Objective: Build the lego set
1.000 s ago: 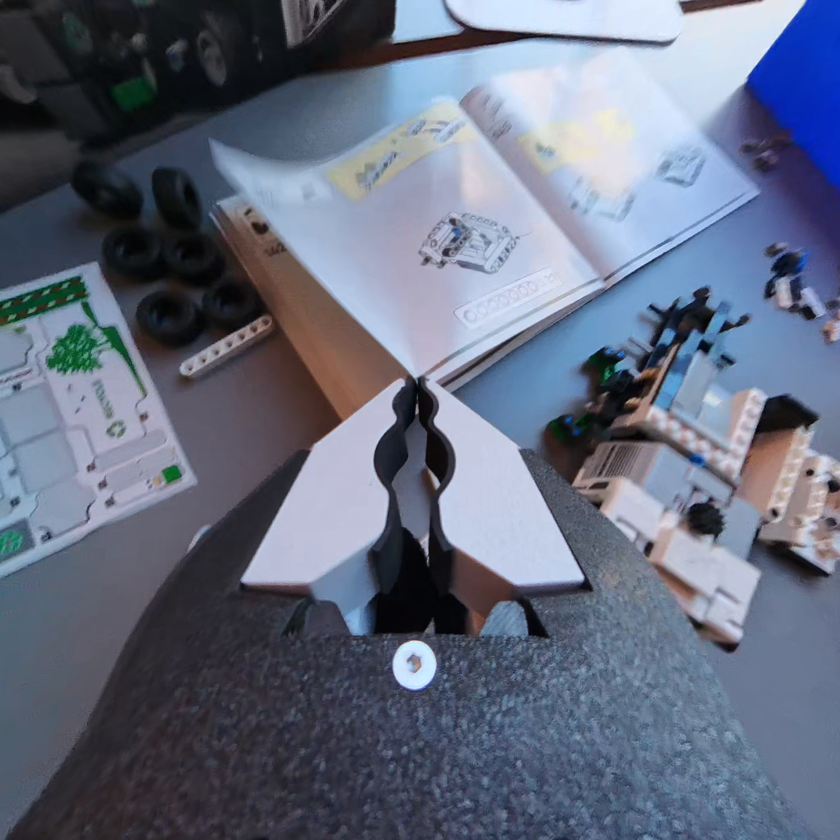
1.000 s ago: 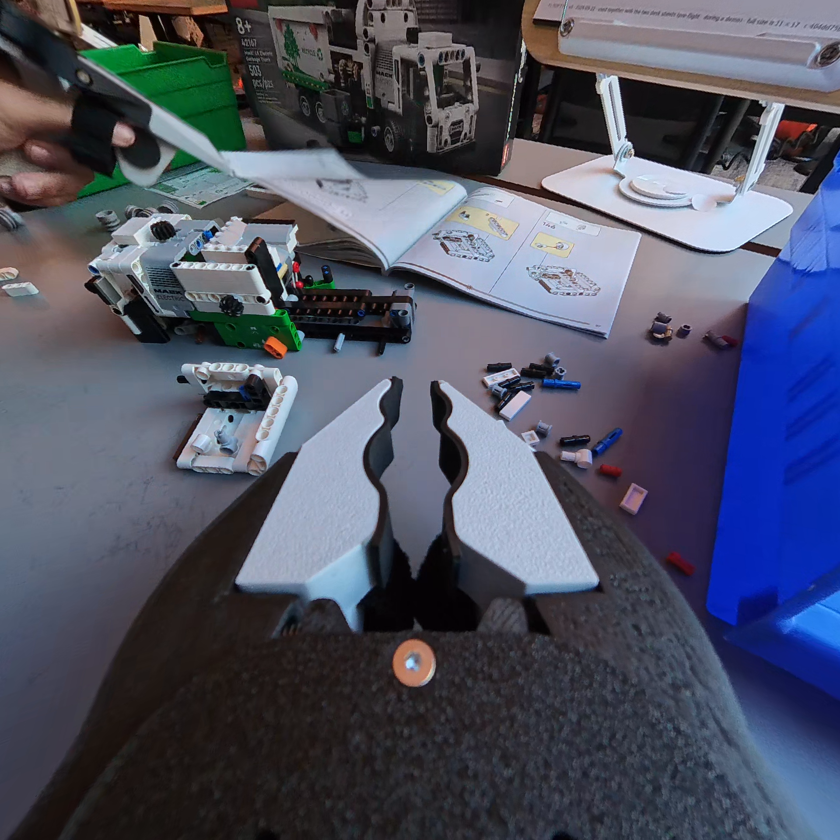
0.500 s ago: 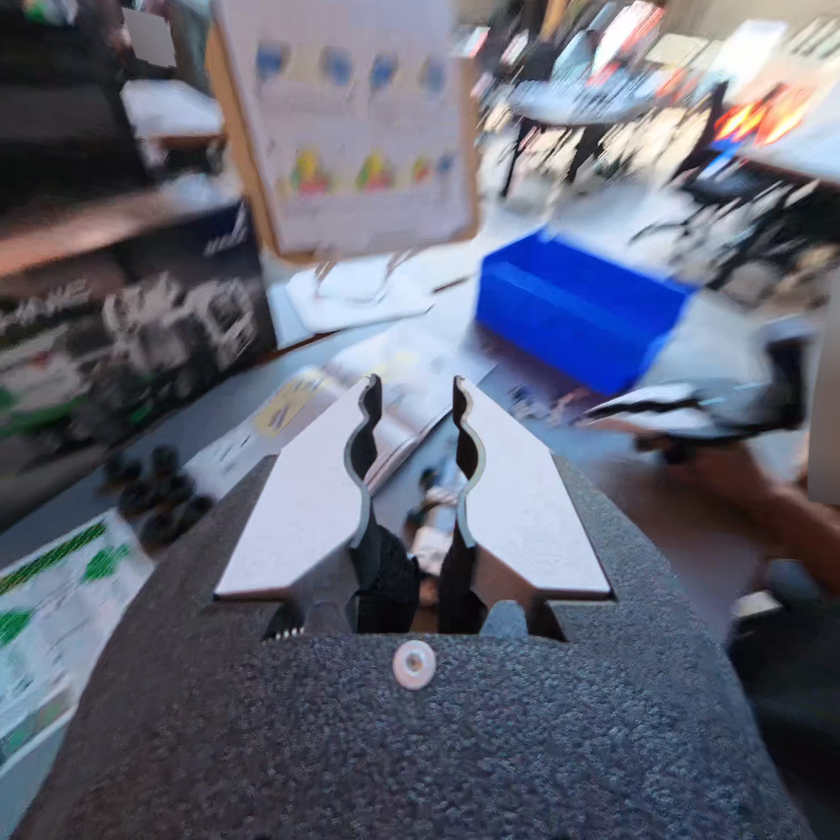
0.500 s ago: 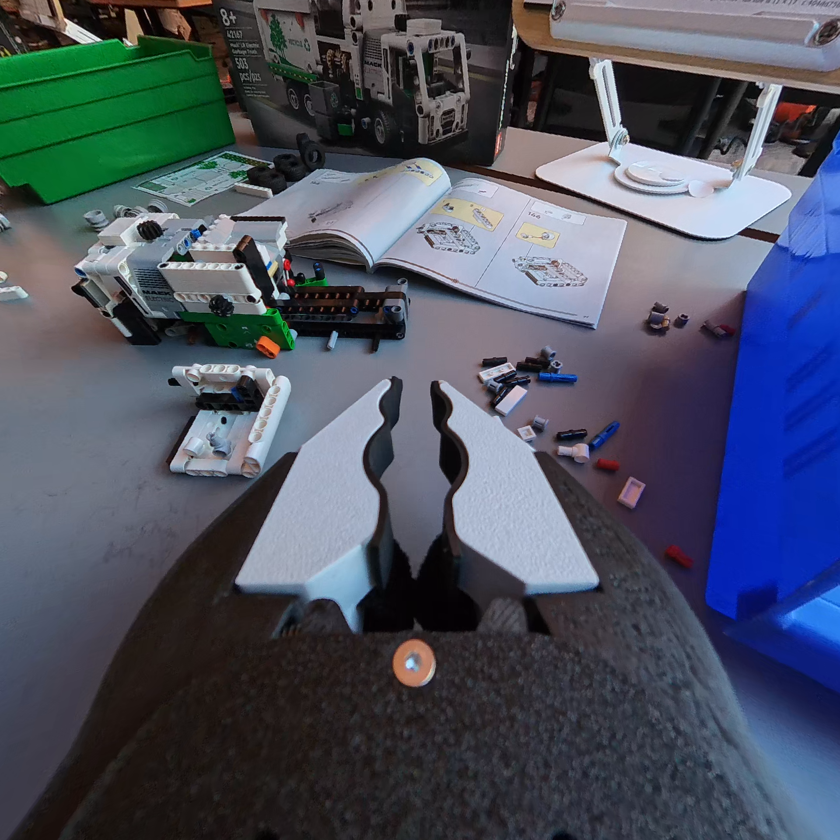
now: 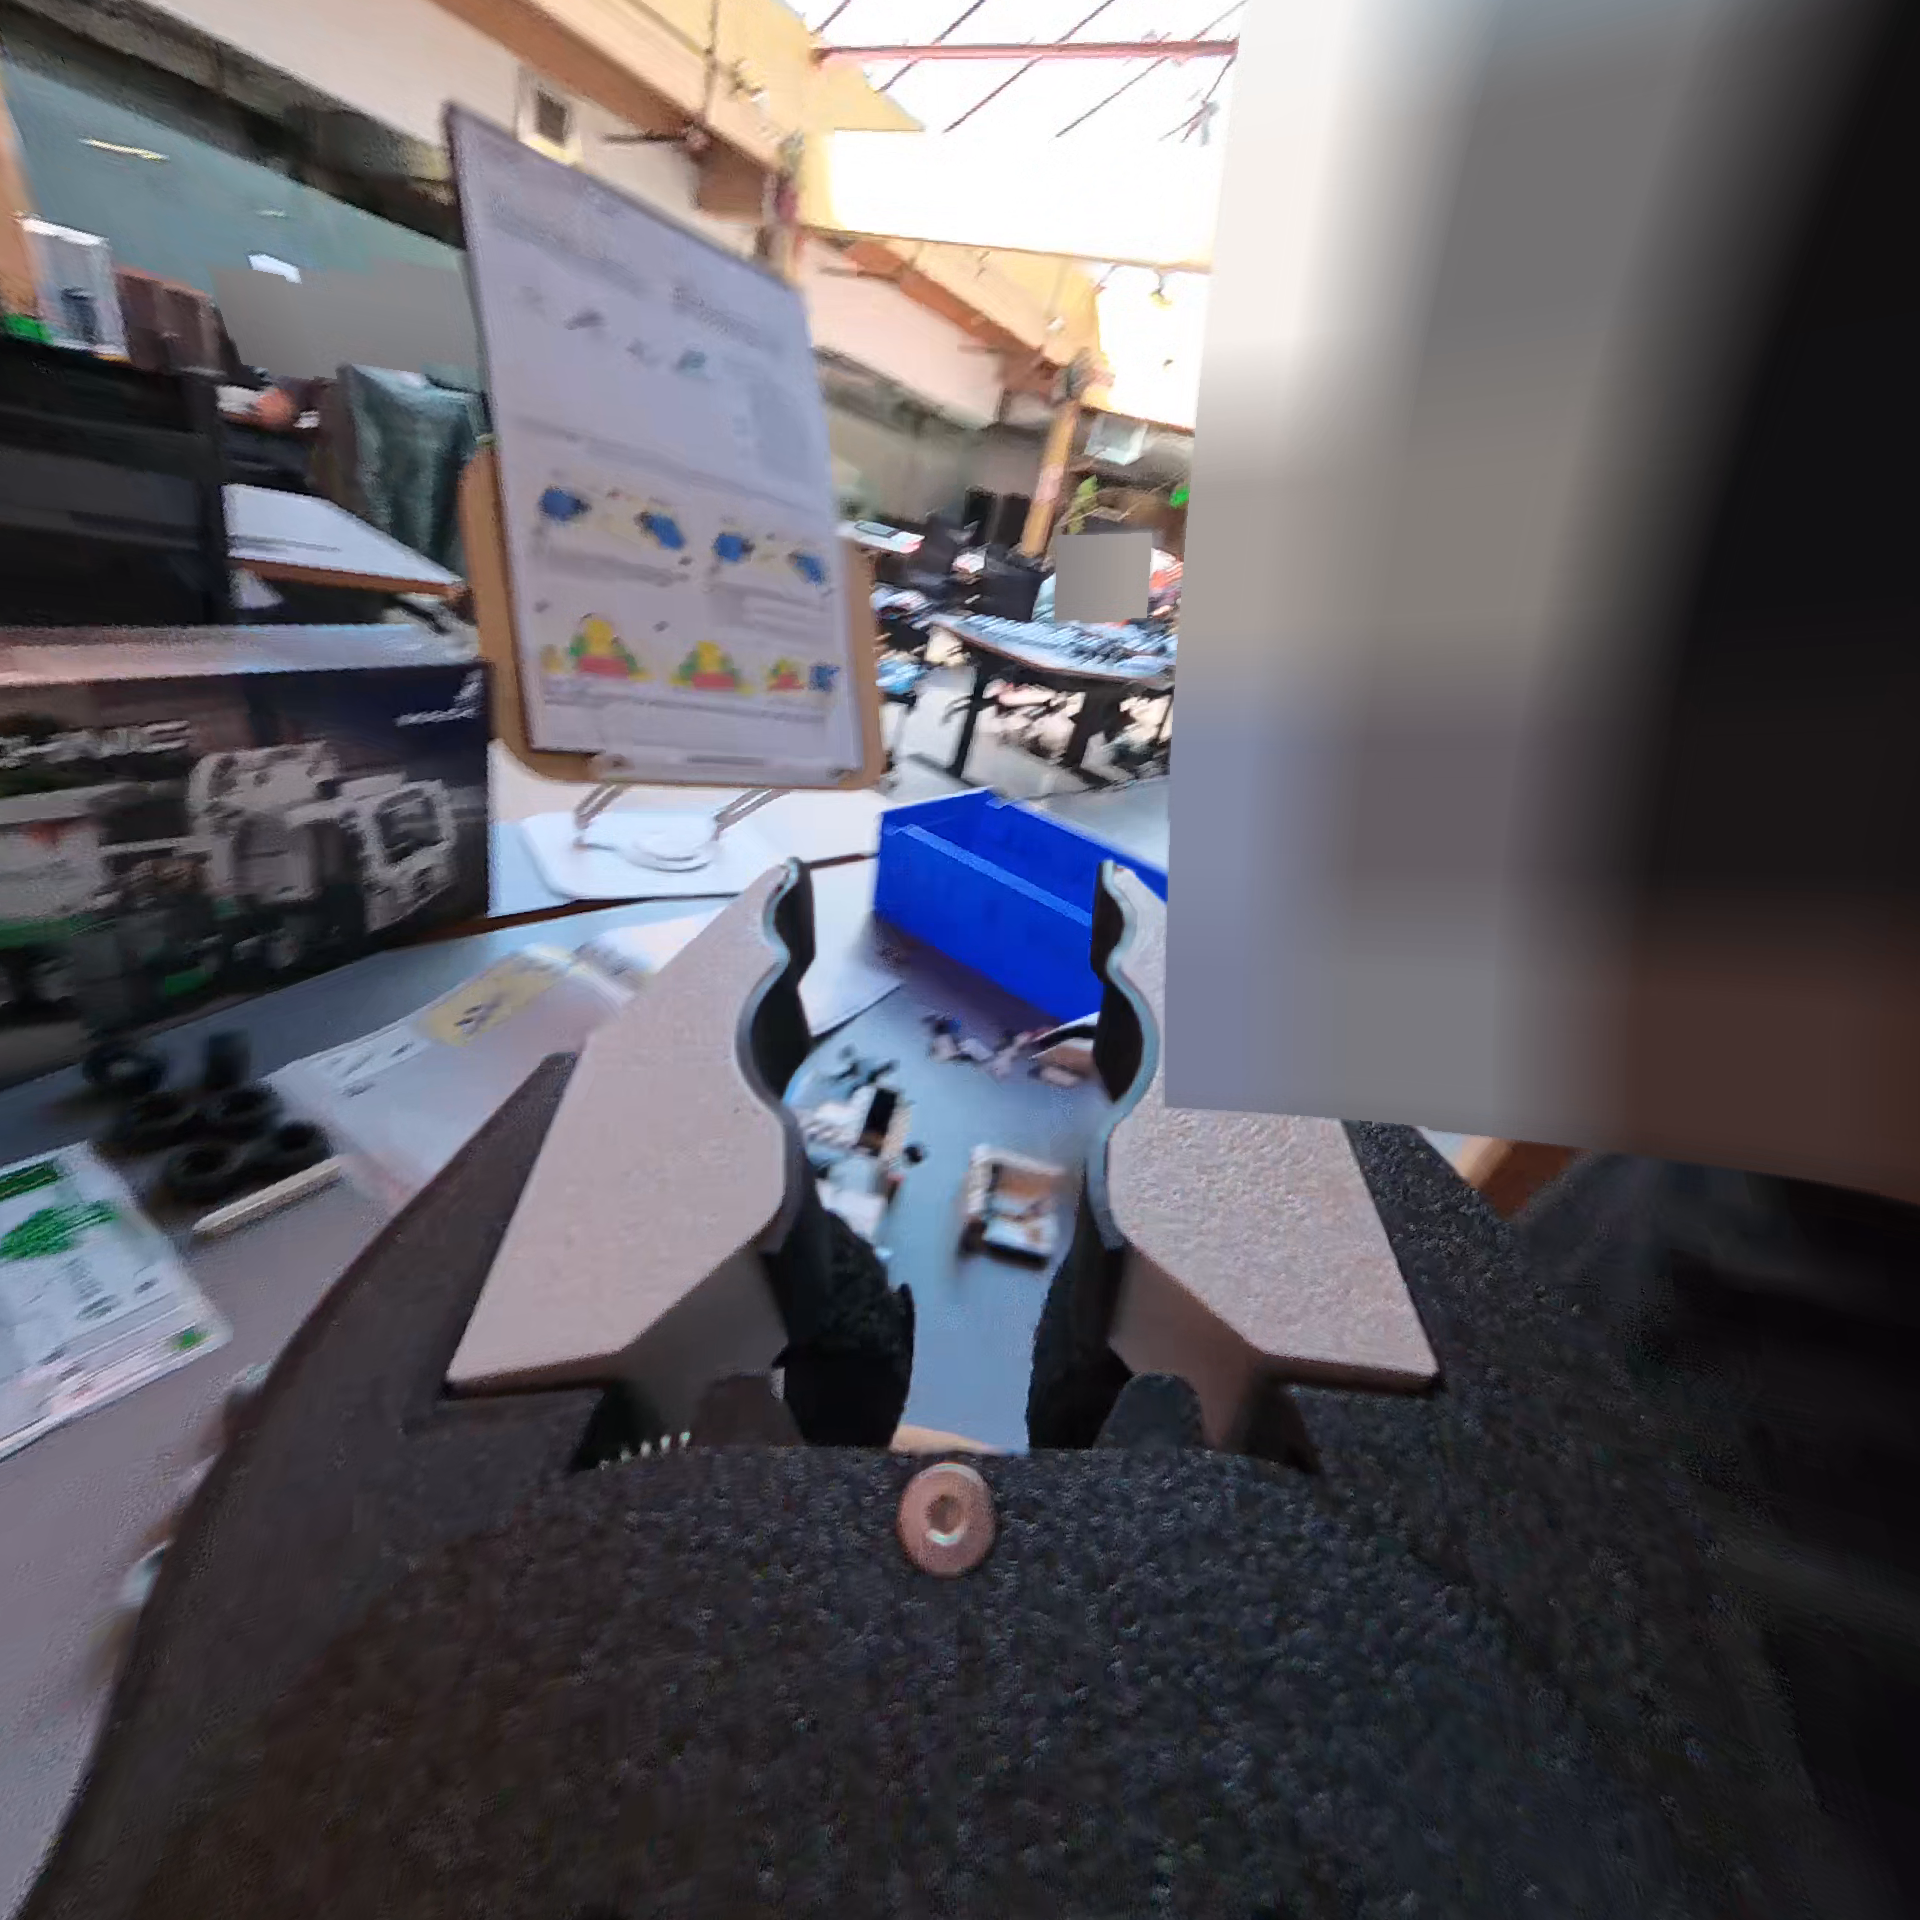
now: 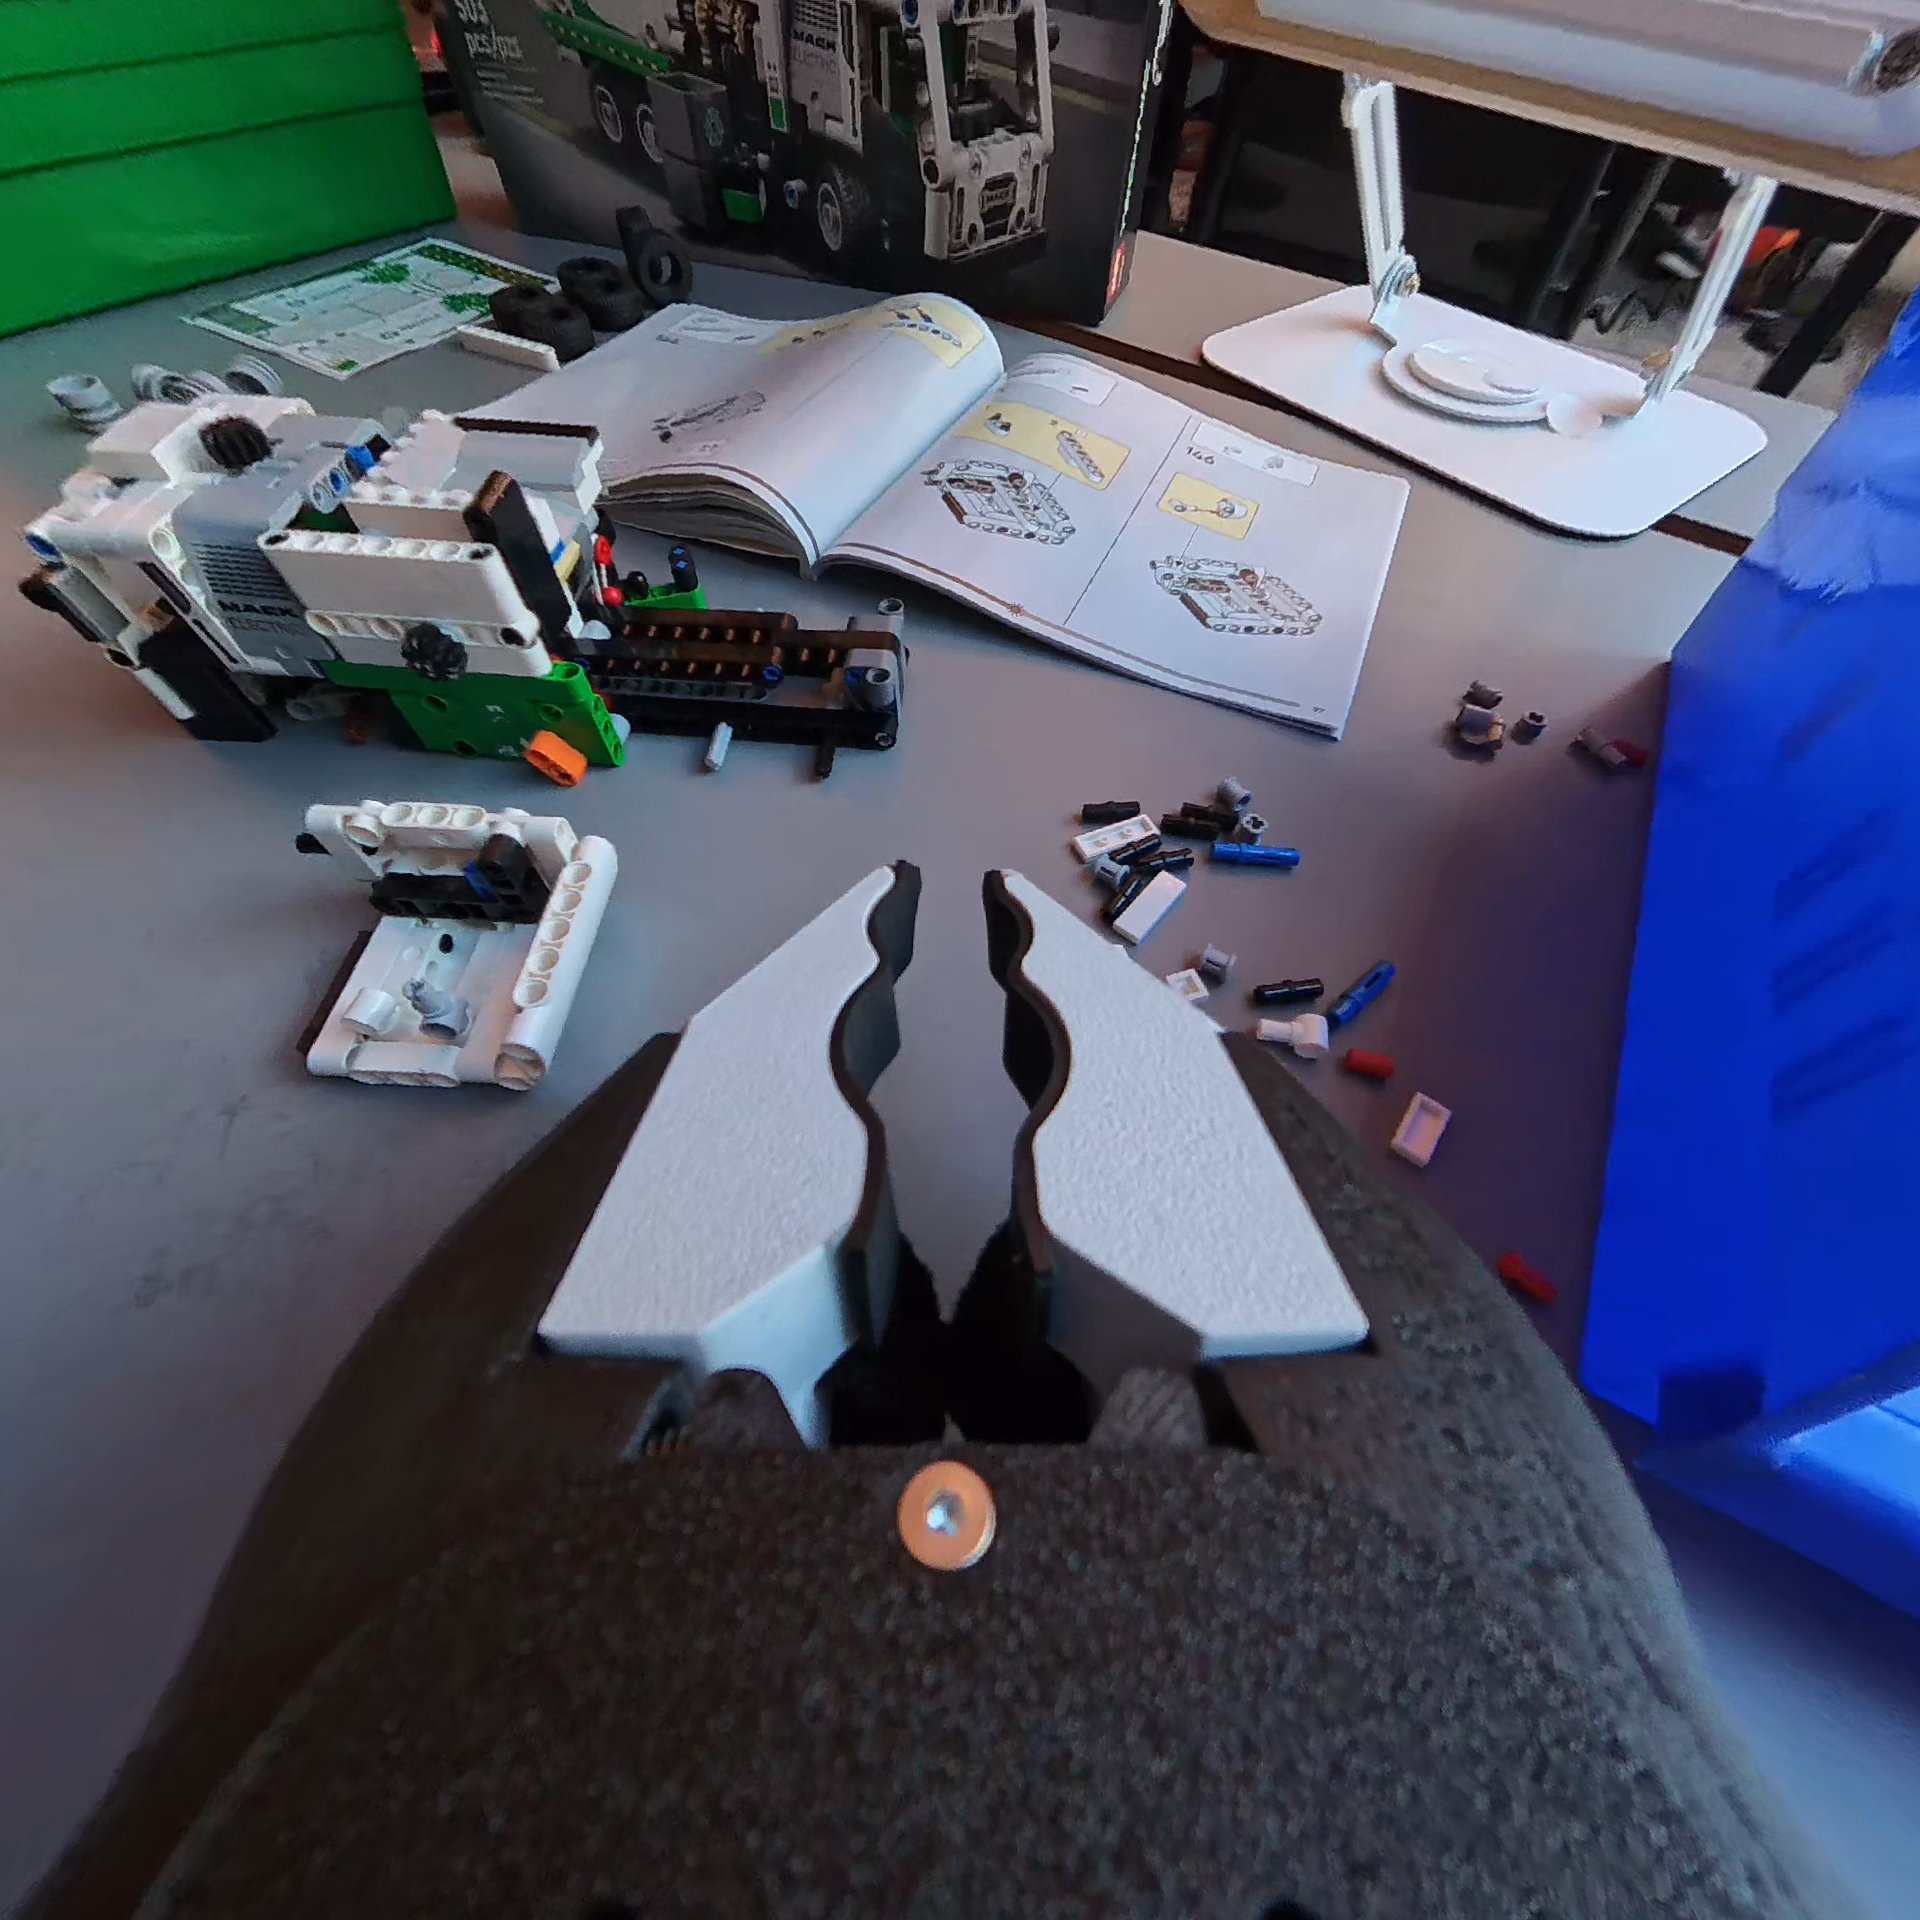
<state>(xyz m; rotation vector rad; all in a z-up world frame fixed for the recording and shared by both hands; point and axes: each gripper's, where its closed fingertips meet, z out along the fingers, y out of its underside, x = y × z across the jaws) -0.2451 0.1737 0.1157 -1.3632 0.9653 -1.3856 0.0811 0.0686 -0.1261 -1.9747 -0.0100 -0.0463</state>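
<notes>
In the right wrist view a part-built white, green and black lego truck lies on the grey table at the left. A small white sub-assembly lies in front of it. The open instruction booklet lies behind. Loose small pieces are scattered to the right of my right gripper, which hovers low over the table, slightly open and empty. My left gripper is raised above the table, wide open and empty; the booklet and the sub-assembly show below it.
A blue bin stands at the right, a green bin at the back left. The set's box, black tyres, a sticker sheet and a white stand base line the back.
My left gripper let go of the booklet page, lifted up and away and opened wide. The page has fallen flat. My right gripper has moved slightly forward and lower over the table.
</notes>
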